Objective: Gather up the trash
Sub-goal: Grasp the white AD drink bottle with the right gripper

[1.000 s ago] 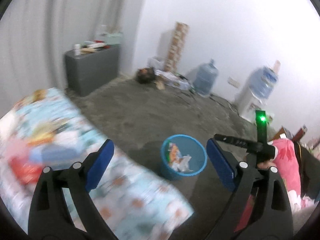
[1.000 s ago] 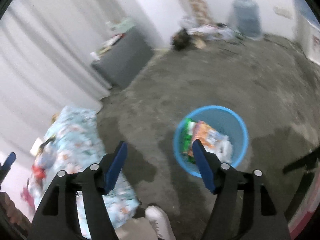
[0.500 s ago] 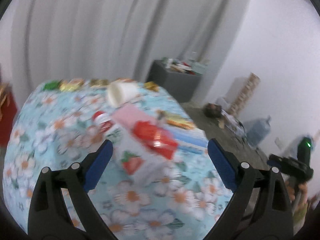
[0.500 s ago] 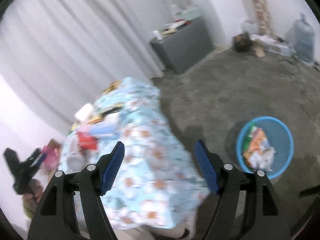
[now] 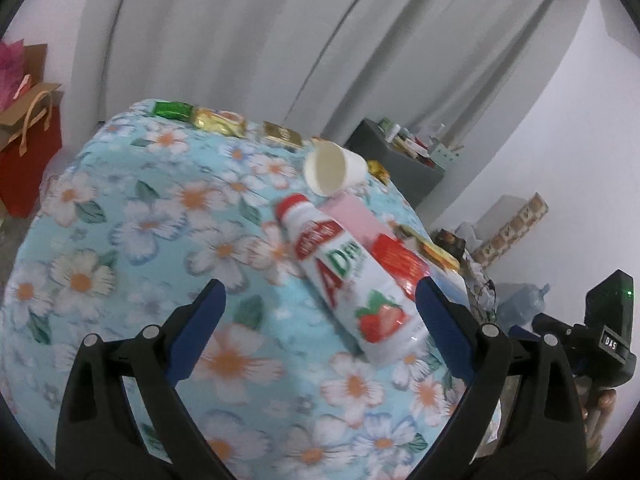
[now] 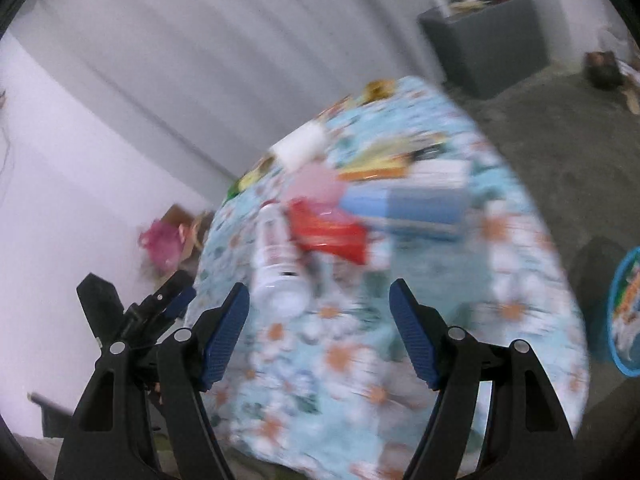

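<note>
A white strawberry drink bottle (image 5: 348,276) with a red cap lies on the floral-cloth table (image 5: 160,240), beside a red wrapper (image 5: 400,260), a pink packet (image 5: 352,216) and a tipped white paper cup (image 5: 332,168). My left gripper (image 5: 320,320) is open and empty, just short of the bottle. My right gripper (image 6: 320,328) is open and empty over the table's near side; the bottle (image 6: 278,264), red wrapper (image 6: 328,232) and a blue box (image 6: 404,204) lie ahead. The blue trash basket (image 6: 624,320) stands on the floor at the right.
Green and gold wrappers (image 5: 200,116) line the table's far edge. A red gift bag (image 5: 24,148) stands left of the table. A grey cabinet (image 5: 400,164) stands by the curtain. Water jugs (image 5: 520,304) and clutter sit along the wall.
Both grippers have swung from the blue basket on the floor to the table. The left one has moved in close to the bottle. Both stayed open.
</note>
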A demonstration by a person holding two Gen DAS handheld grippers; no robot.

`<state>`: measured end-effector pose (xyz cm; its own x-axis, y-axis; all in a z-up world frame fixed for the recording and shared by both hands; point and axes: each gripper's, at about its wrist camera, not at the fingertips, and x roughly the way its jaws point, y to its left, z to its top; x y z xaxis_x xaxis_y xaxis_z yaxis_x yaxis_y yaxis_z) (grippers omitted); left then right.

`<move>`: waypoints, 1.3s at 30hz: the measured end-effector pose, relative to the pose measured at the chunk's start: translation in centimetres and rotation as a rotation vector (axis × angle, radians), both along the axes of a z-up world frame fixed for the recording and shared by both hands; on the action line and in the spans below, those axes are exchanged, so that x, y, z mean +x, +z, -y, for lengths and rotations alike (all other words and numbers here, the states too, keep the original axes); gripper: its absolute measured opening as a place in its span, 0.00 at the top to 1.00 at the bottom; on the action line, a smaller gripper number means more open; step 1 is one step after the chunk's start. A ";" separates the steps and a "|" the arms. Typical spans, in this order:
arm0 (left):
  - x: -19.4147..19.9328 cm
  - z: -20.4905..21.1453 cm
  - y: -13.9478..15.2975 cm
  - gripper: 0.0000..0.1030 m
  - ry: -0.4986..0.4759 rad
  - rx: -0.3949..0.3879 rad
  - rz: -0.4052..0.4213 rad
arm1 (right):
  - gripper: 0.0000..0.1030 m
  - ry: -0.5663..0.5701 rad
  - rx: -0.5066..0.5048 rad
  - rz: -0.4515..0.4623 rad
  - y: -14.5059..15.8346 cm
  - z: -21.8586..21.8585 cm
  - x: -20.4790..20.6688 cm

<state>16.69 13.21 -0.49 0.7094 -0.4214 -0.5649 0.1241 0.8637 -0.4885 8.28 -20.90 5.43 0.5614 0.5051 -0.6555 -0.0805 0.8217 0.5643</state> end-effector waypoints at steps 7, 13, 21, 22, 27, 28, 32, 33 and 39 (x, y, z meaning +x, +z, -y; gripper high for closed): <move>0.9 -4.8 -0.4 0.11 0.040 0.014 -0.007 | 0.31 0.089 -0.136 0.008 0.8 -8.0 4.8; 0.9 -8.3 -2.2 0.11 0.059 0.028 -0.064 | 0.31 0.166 -0.345 -0.026 -0.2 -13.4 9.3; 0.9 -11.4 -2.7 0.11 0.085 0.004 -0.077 | 0.32 0.265 -0.620 -0.079 -3.1 -18.7 13.8; 0.9 -11.5 -2.7 0.11 0.080 0.006 -0.076 | 0.32 0.269 -0.640 -0.101 -3.7 -19.0 14.3; 0.9 -11.2 -2.2 0.11 0.049 0.025 -0.062 | 0.41 0.267 -0.722 -0.132 -5.1 -19.7 14.9; 0.8 -11.2 -2.2 0.11 0.046 0.027 -0.062 | 0.41 0.273 -0.714 -0.127 -5.0 -19.7 14.6; 1.3 -10.6 -2.5 0.11 0.028 0.037 -0.079 | 0.42 0.307 -0.669 -0.120 -5.0 -19.6 12.8; 1.5 -10.2 -2.4 0.11 0.023 0.039 -0.082 | 0.42 0.313 -0.673 -0.111 -5.1 -19.7 12.0; 2.6 -7.8 -1.9 0.11 -0.023 0.061 -0.078 | 0.42 0.310 -0.643 -0.073 -4.9 -18.6 6.7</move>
<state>19.26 21.06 -2.43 0.6528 -0.4000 -0.6433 0.1076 0.8896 -0.4439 14.96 -2.34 0.49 0.3977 0.1358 -0.9074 -0.3449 0.9386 -0.0107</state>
